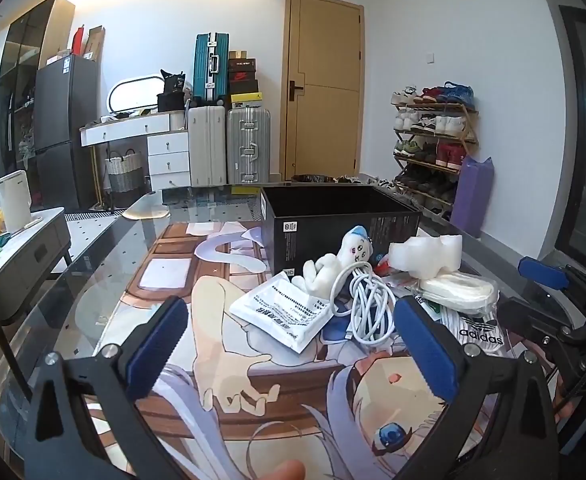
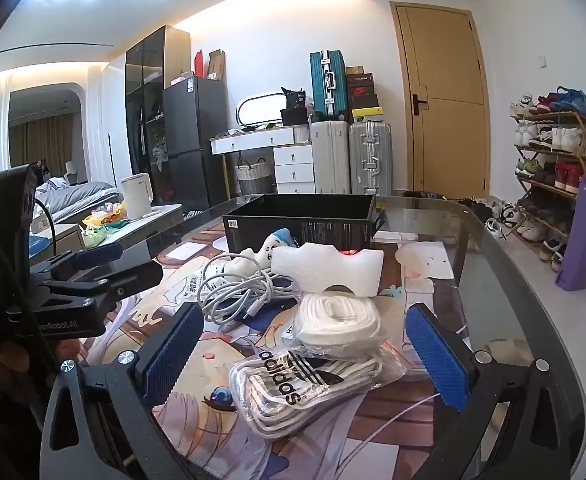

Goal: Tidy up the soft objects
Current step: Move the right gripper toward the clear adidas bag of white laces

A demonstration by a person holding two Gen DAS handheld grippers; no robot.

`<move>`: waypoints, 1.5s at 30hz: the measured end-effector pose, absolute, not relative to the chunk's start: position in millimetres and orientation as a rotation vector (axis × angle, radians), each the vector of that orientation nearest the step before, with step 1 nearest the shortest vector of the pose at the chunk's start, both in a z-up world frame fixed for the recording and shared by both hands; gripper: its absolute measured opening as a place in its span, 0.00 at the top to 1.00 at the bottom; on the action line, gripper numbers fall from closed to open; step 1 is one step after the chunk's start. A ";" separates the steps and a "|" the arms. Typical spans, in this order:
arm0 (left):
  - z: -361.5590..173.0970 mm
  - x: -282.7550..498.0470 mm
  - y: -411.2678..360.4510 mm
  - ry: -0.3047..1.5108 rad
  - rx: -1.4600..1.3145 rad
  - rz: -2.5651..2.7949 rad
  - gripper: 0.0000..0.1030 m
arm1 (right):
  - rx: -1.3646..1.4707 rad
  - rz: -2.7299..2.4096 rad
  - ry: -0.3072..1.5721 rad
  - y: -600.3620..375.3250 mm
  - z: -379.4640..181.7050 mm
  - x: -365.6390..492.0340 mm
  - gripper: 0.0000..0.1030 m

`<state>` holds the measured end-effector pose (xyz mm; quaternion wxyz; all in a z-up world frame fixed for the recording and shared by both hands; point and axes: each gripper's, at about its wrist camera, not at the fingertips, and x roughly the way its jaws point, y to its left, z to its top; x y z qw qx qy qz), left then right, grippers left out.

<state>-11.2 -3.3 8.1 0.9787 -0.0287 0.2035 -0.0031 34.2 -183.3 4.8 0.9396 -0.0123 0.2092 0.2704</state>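
One open black box [image 2: 301,216] is seen at the far middle of the glass table [image 2: 505,264], its long axis running left-right, mouth up. Just in front of the box a pile is heaped: one plush toy [image 1: 333,264], one white cable coil [image 1: 367,304], one foam block [image 2: 329,270], one lace bundle [image 2: 335,316], one adidas bag [image 2: 297,384] lying nearest, long axis diagonal. Bare table is left right of the box. Left gripper [image 1: 289,344] and right gripper [image 2: 303,354] fingers are spread wide, nothing held.
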 end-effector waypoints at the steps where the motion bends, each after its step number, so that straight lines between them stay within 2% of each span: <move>1: 8.3 -11.3 -2.9 0.412 -0.061 -0.008 0.00 | -0.019 0.547 0.421 -181.2 3.3 28.3 0.01; 45: 4.5 -0.5 -1.3 0.458 -0.076 -0.026 0.00 | -0.025 0.564 0.469 -174.3 -3.6 30.9 0.01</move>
